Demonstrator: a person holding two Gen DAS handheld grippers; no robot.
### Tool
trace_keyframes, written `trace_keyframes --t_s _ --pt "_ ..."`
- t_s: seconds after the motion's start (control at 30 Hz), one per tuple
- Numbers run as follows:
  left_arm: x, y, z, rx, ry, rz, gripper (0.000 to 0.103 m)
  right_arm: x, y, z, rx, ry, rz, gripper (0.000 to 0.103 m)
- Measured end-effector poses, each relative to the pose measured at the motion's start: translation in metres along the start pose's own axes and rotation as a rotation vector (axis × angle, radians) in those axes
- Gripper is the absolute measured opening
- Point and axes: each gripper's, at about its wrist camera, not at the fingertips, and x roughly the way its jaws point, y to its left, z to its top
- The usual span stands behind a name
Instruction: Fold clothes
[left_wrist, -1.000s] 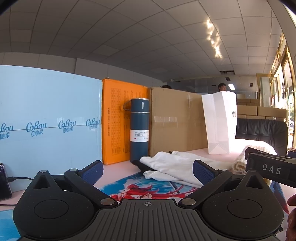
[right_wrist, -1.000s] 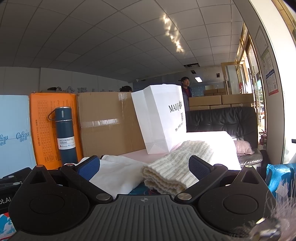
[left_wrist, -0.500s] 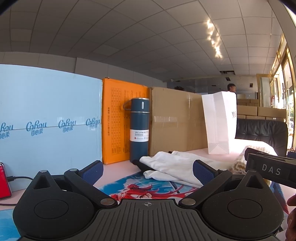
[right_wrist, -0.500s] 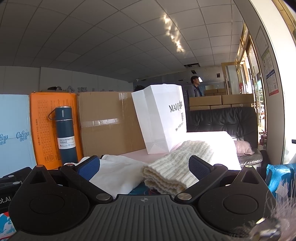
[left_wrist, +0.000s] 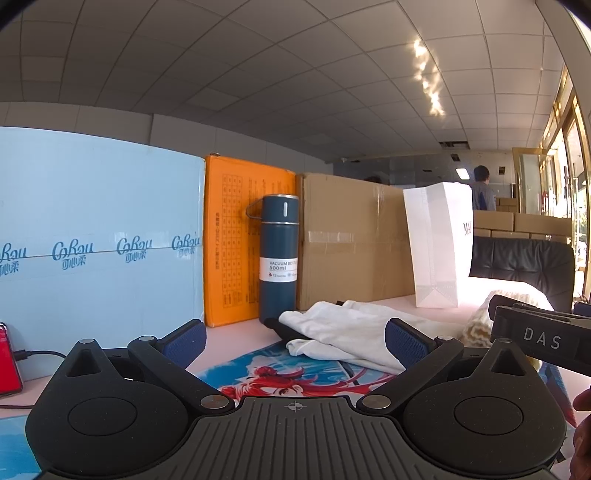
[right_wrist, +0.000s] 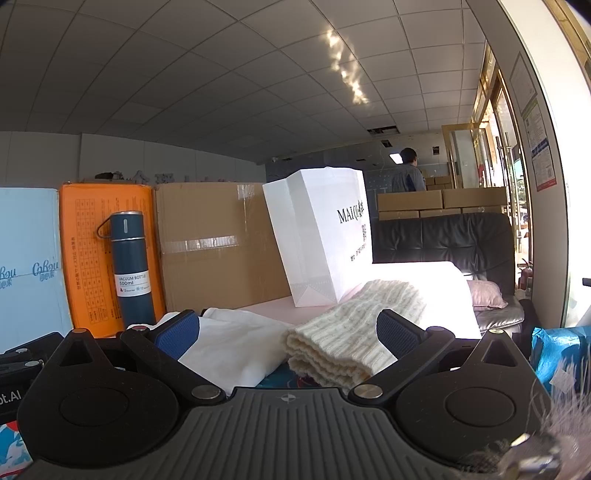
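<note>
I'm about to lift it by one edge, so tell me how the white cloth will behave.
The white cloth lies crumpled in soft folds, so it will probably hang limp and unfold rather than hold shape. It looks thin, so likely light. One end lies beside the bottle, which might tip if dragged cloth catches it.

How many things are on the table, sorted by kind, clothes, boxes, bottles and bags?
Clothes: 2, a white garment and a cream knit sweater
Boxes: 3, light blue, orange, brown cardboard
Bottles: 1, dark blue vacuum bottle
Bags: 1, white paper bag
Total: 7
</note>
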Motion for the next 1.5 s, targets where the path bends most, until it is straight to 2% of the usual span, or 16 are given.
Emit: trace_keyframes --t_s 1.5 --pt "0.0003 0.0032 -0.0005 -0.022 0.004 0.003 0.103 0.0025 0.0007 0.0005 0.005 0.0 0.0 0.103"
